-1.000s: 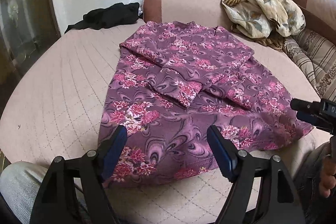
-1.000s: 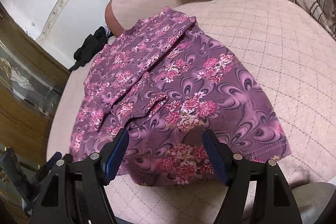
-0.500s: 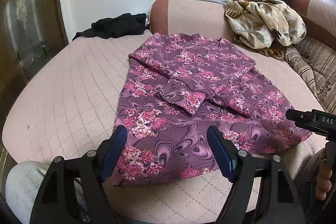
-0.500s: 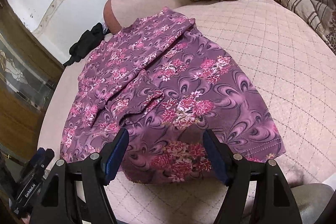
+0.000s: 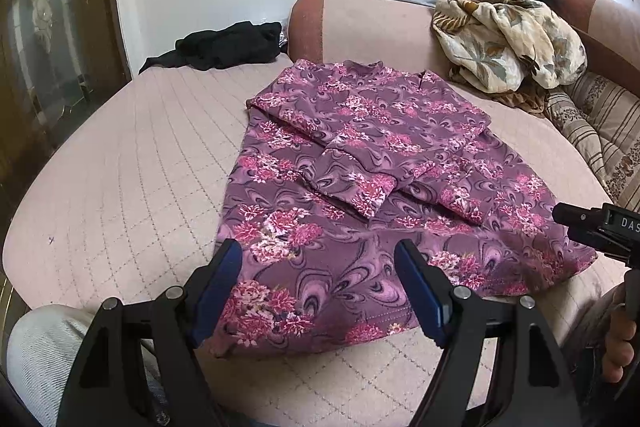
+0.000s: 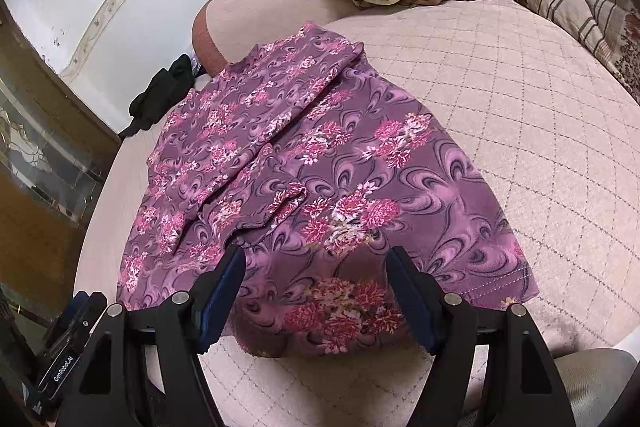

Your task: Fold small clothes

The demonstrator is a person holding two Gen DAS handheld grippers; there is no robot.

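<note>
A purple floral dress lies flat on the quilted bed, sleeves folded in, its hem just beyond both grippers' fingers. Left gripper and right gripper hover apart, empty; pinching the hem corners looks next.

The left gripper points downward with its blue-padded fingers spread wide and nothing between them. The right gripper is tilted down alike, fingers equally parted and empty, a hand gripping its handle.
</note>
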